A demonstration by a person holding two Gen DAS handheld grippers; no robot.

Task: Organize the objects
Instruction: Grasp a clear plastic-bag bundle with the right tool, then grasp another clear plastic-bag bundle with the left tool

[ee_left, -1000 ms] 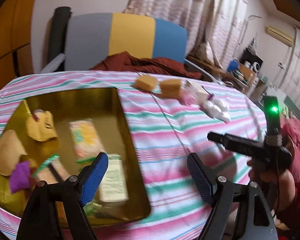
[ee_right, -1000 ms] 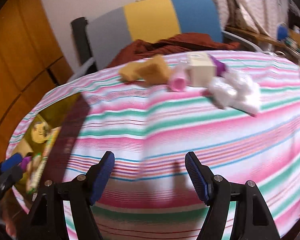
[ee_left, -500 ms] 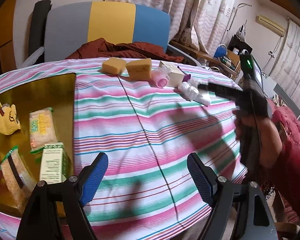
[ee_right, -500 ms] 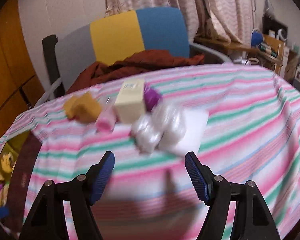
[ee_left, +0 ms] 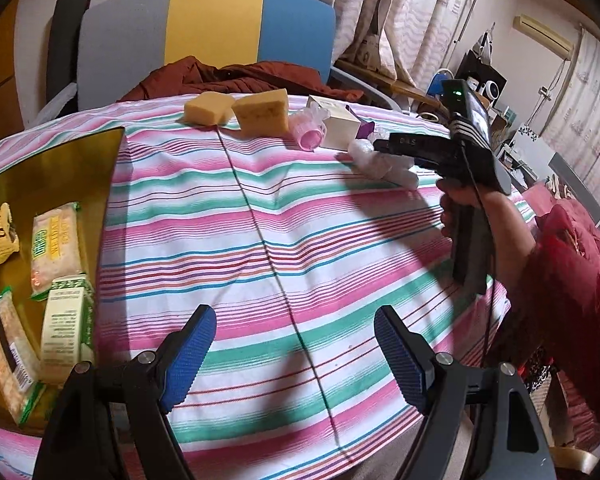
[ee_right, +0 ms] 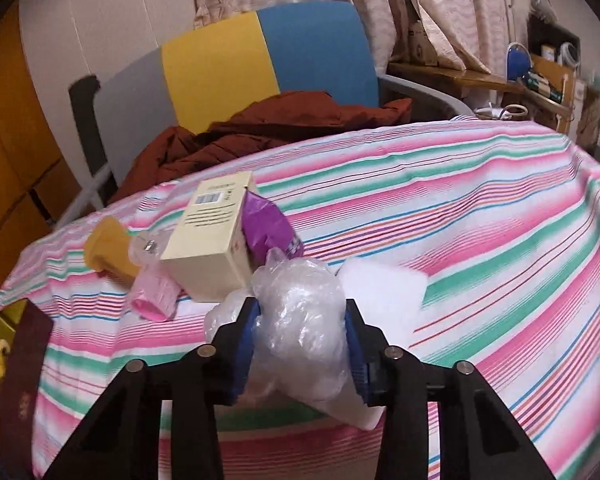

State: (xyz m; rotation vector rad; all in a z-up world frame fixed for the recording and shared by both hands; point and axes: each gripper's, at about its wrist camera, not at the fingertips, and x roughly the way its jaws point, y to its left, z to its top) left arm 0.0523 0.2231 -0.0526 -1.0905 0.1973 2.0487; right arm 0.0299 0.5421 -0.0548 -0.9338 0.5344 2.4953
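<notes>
My right gripper (ee_right: 302,344) is closed around a clear crinkled plastic bag (ee_right: 300,312) lying on the striped tablecloth; it also shows in the left wrist view (ee_left: 384,164) under the right gripper's tip. Behind the bag lie a cream box (ee_right: 216,232), a purple packet (ee_right: 266,226), a pink cup (ee_right: 156,296) and yellow sponges (ee_left: 236,110). My left gripper (ee_left: 296,360) is open and empty above the cloth. A gold tray (ee_left: 60,160) at the left holds snack packets (ee_left: 56,244) and a small carton (ee_left: 62,320).
A grey, yellow and blue chair (ee_left: 204,36) with a rust-red cloth (ee_right: 268,128) stands behind the table. A white sheet (ee_right: 380,284) lies beside the bag. Shelves and clutter fill the far right (ee_right: 540,76).
My right gripper moved forward to the plastic bag and closed on it. My left gripper swung right, away from the tray, and stays open.
</notes>
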